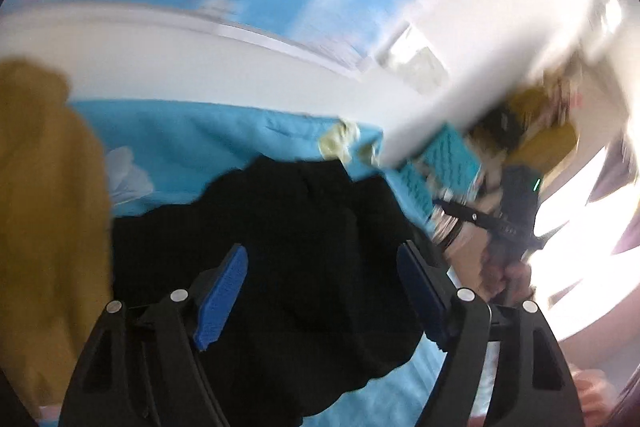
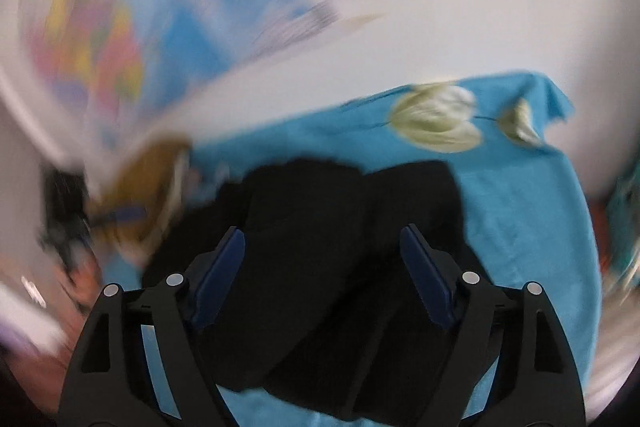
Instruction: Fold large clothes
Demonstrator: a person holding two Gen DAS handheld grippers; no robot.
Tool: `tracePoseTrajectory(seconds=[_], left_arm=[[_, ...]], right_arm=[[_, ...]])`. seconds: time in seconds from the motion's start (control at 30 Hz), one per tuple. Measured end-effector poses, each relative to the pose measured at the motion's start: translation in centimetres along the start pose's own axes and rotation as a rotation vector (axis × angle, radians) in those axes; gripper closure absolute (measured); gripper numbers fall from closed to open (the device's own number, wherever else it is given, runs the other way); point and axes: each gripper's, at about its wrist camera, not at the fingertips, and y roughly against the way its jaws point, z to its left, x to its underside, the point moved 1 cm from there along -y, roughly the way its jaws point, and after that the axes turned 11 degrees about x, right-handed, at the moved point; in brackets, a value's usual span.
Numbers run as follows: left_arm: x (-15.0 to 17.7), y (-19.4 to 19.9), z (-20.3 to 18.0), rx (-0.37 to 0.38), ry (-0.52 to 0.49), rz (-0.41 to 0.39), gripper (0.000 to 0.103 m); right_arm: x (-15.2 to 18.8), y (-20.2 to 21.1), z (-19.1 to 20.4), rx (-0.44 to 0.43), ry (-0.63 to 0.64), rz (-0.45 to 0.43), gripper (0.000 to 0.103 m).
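The bulky black fabric garment [image 2: 320, 247] lies bunched in thick folds on the bright blue flower-printed sheet [image 2: 520, 207] spread over the tabletop. It likely rests there so a fold can settle. The left claw [image 1: 322, 291] and right claw [image 2: 320, 275] both hover just above it with blue pads spread wide, gripping nothing. A mustard-yellow cloth [image 1: 44, 207] lies beside it at the left.

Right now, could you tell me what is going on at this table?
A person is folding clothes with a handheld gripper in each hand. A black garment lies bunched on a blue flowered cloth. The left gripper and right gripper both hang over it with jaws open, holding nothing. A mustard-yellow garment sits beside it. The pictures are blurred.
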Motion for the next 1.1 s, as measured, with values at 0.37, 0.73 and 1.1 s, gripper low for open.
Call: tracePoseTrajectory(seconds=[0.37,0.73,1.1], left_arm=[[2.6,-10.6,-2.3,-0.212,-0.226,0.258,0.071],[-1.6,-4.5,-1.4,-0.133,-0.146,-0.04,0.096],[1.0,-9.7,7.4,-0.229,0.067,0.104,0.076]], right_arm=[[1.4,-5.8,5.1,0.113,0.25,0.098,0.076],[-2.5,-0.8,5.7,0.01,0.158,-0.216,0.092],[-1.6,-11.0,3.5,0.117,0.121,0.064,0.041]])
